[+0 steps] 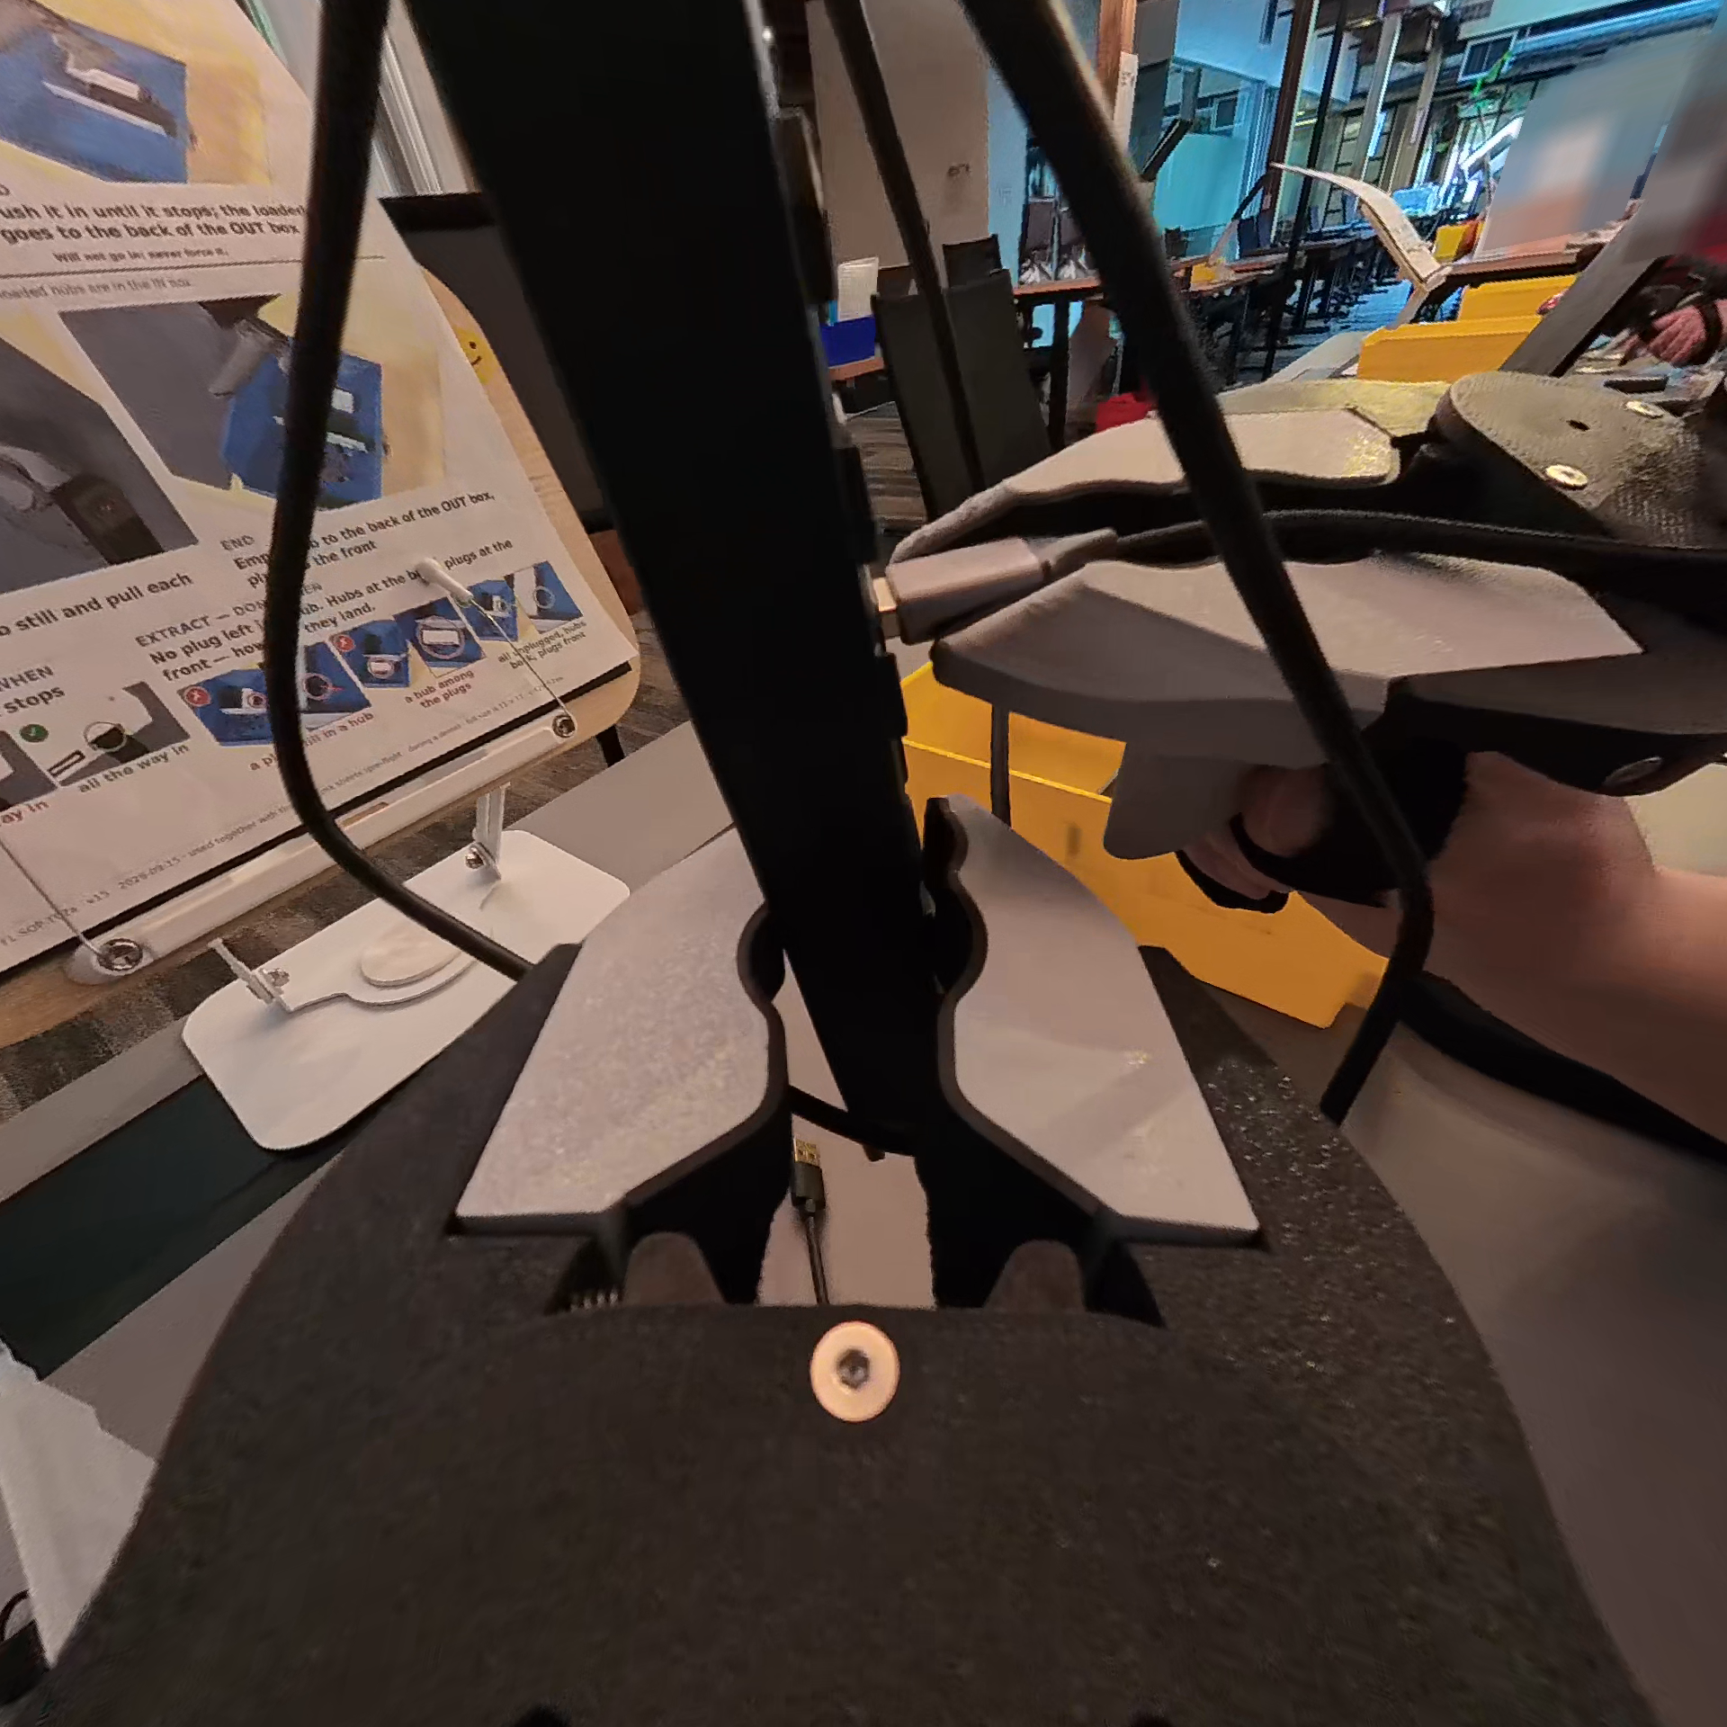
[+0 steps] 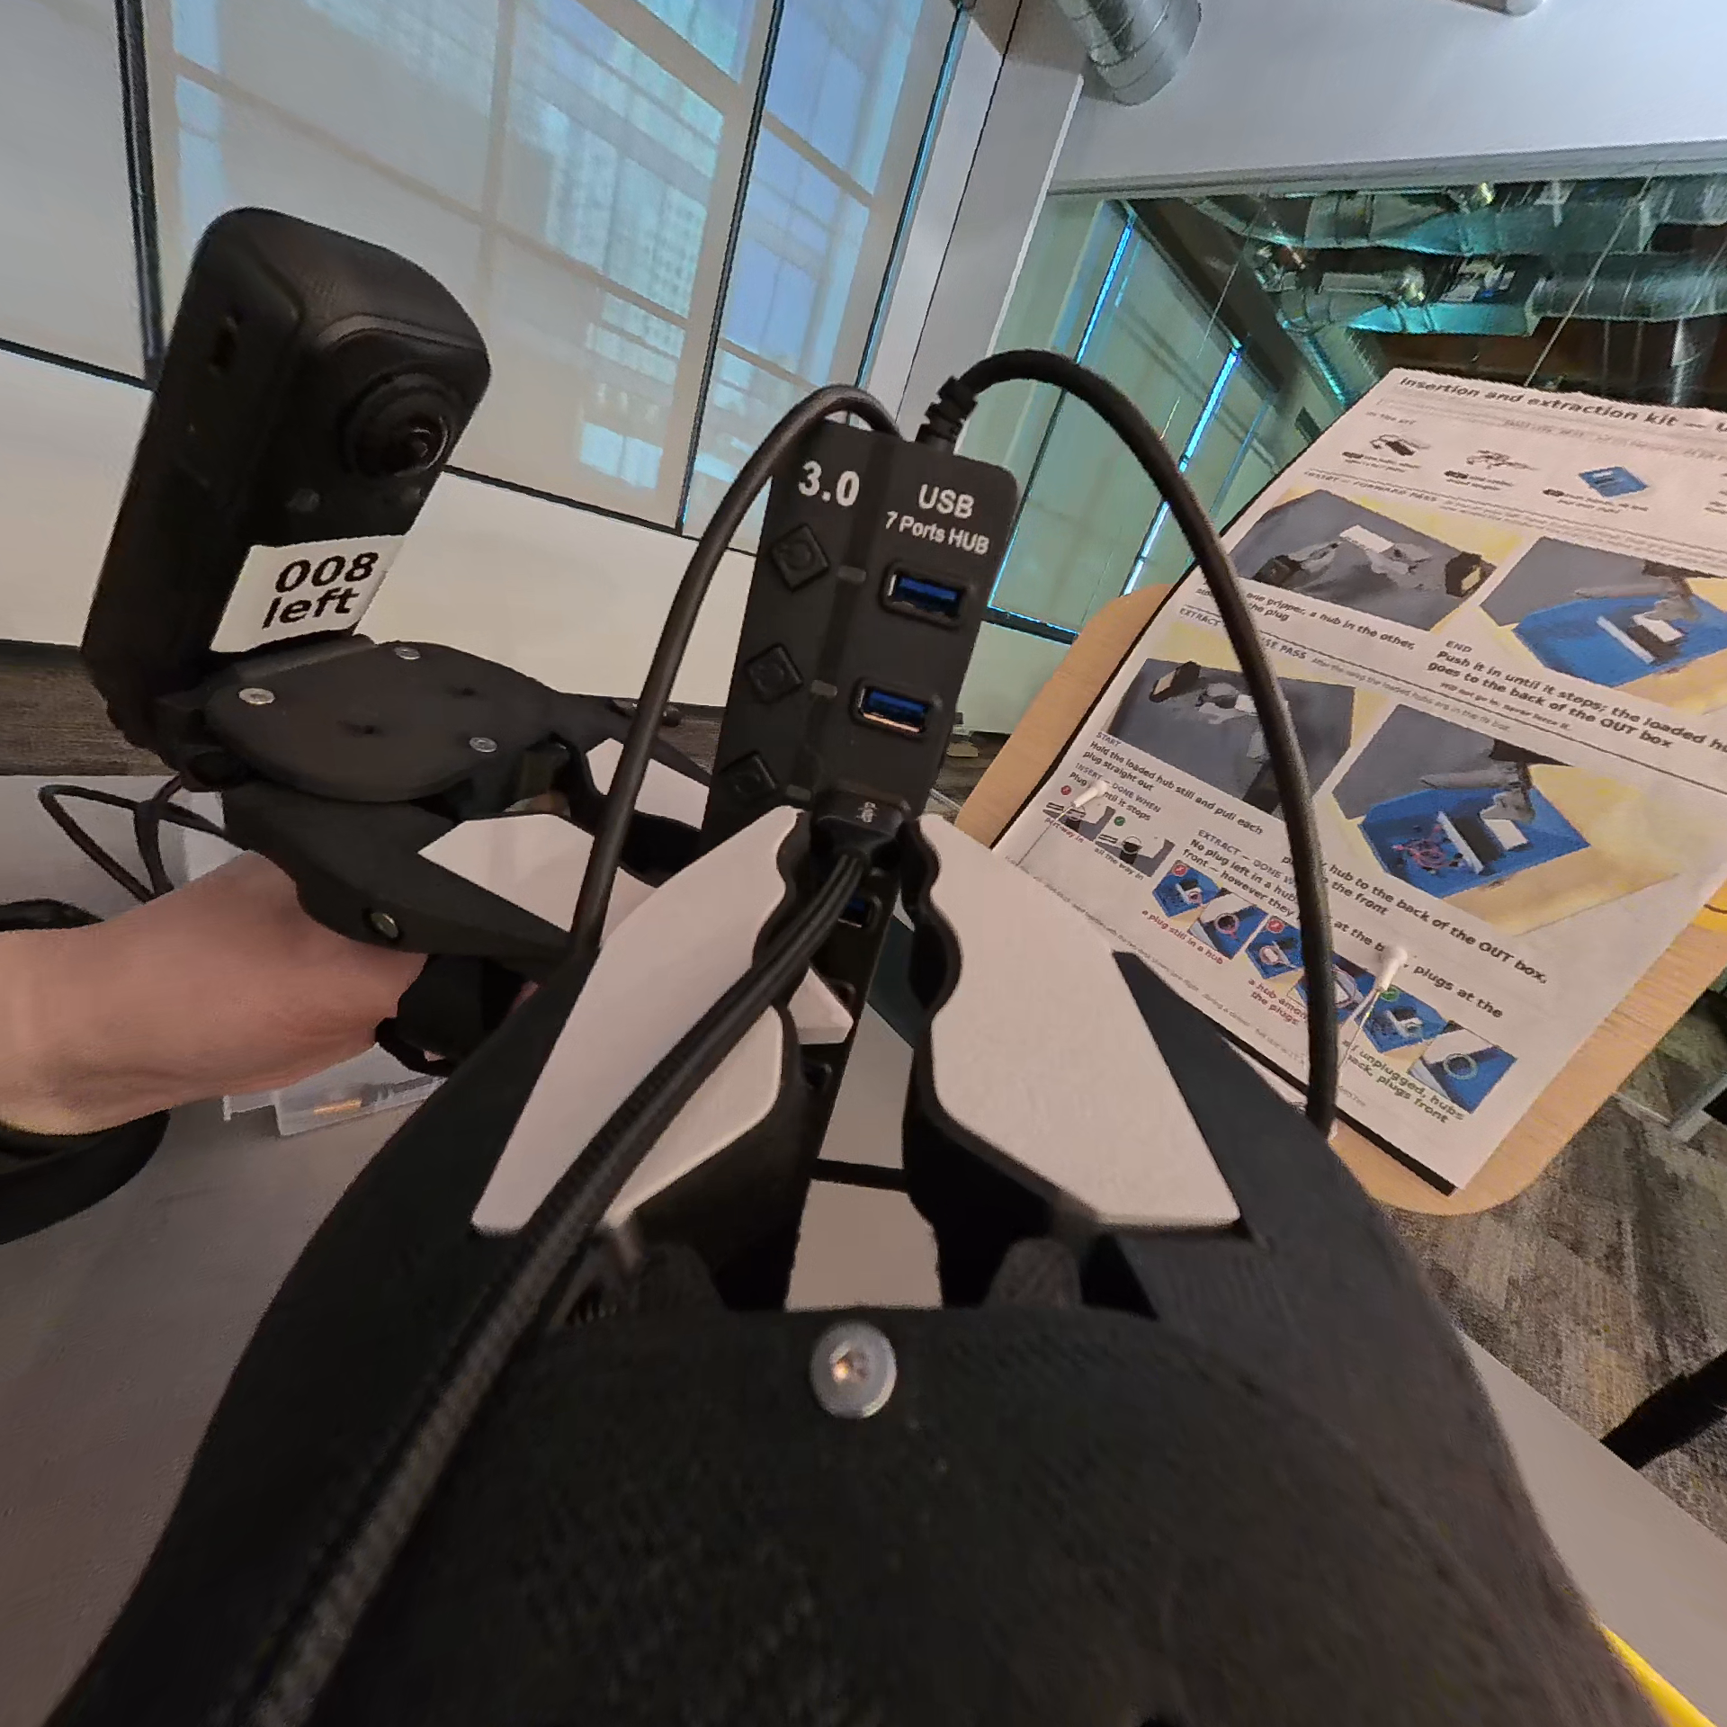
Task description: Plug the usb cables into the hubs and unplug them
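In the left wrist view my left gripper (image 1: 855,934) is shut on a long black USB hub (image 1: 673,467) and holds it upright. My right gripper (image 1: 934,598) comes in from the right, shut on a USB plug (image 1: 972,575) whose metal tip meets the hub's side. In the right wrist view my right gripper (image 2: 855,860) grips that plug (image 2: 860,808) at the third port from the top of the hub (image 2: 925,523). Two blue ports above it are empty. The plug's cable (image 2: 598,1168) trails back over my gripper. I cannot tell how deep the plug sits.
An instruction sheet on a wooden stand (image 1: 280,561) is to the left and also shows in the right wrist view (image 2: 1402,794). A yellow bin (image 1: 1121,841) lies behind the hub. The hub's own cable (image 2: 1243,654) loops down. A loose plug (image 1: 808,1168) lies on the table.
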The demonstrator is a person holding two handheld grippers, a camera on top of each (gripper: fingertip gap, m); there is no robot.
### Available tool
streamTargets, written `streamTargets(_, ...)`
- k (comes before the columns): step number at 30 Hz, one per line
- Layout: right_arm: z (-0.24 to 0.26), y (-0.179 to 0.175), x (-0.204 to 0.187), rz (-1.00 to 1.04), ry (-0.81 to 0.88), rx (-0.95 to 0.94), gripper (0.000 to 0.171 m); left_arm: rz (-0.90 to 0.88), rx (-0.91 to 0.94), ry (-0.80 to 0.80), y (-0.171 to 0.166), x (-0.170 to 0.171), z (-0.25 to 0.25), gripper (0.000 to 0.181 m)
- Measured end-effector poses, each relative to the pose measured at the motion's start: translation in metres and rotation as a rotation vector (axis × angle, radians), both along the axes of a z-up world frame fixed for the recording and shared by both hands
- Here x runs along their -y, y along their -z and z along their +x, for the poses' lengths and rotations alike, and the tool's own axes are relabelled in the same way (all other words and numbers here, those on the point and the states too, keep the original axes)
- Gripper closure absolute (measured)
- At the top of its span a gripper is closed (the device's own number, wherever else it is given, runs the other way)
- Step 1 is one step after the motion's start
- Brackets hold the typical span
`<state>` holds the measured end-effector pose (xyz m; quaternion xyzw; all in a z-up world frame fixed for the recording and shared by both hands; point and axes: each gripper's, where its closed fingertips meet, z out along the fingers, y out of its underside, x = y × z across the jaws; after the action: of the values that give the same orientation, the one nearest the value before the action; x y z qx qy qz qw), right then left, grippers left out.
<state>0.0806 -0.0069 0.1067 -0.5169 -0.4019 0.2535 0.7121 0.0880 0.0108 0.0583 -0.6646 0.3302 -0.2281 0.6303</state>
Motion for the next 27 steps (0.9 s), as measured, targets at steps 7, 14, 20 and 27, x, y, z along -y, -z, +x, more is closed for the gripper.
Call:
streamTargets(7,0.000,0.000,0.001,0.014,0.004,0.009,0.152,0.018,-0.017,-0.015,0.000,0.000,-0.001,0.153)
streamTargets(14,-0.003,-0.001,0.001,0.020,-0.036,0.010,0.150,-0.026,0.035,-0.014,-0.004,-0.003,-0.006,0.155)
streamTargets(20,-0.003,-0.003,0.003,0.059,-0.043,-0.015,0.150,0.006,0.061,-0.043,-0.009,-0.006,-0.011,0.155)
streamTargets(27,-0.001,-0.011,0.014,0.115,-0.060,-0.155,0.150,0.144,0.040,-0.139,-0.020,-0.003,-0.015,0.155)
